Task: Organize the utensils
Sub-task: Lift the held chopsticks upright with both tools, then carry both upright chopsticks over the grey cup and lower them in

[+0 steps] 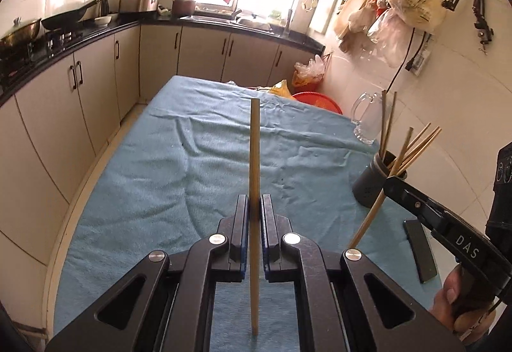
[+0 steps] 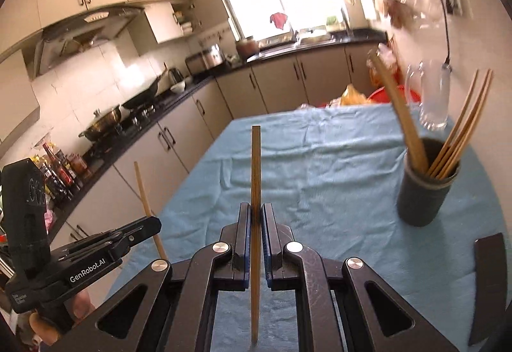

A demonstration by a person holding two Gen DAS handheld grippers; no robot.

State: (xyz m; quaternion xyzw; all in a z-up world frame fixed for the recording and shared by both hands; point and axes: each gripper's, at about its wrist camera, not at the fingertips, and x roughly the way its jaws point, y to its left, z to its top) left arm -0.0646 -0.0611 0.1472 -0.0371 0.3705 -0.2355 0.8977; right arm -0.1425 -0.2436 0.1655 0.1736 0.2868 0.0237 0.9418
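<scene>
My left gripper [image 1: 255, 201] is shut on a wooden chopstick [image 1: 254, 153] that stands upright between its pads, over the blue cloth. My right gripper [image 2: 255, 211] is shut on another chopstick [image 2: 256, 166], also upright. A dark cylindrical holder [image 2: 422, 192] with several chopsticks in it stands on the cloth at the right; it also shows in the left wrist view [image 1: 376, 179]. The right gripper [image 1: 393, 184] shows in the left wrist view just in front of the holder, its chopstick [image 1: 368, 217] slanting down. The left gripper [image 2: 150, 224] shows at the lower left of the right wrist view.
A table with a blue cloth [image 1: 192, 160] fills the middle. A glass mug [image 1: 368, 118] stands behind the holder. A dark flat bar [image 1: 419, 249] lies on the cloth at the right. Kitchen counters and cabinets [image 1: 80, 70] run along the left and back. A red basin [image 1: 316, 101] sits beyond the table.
</scene>
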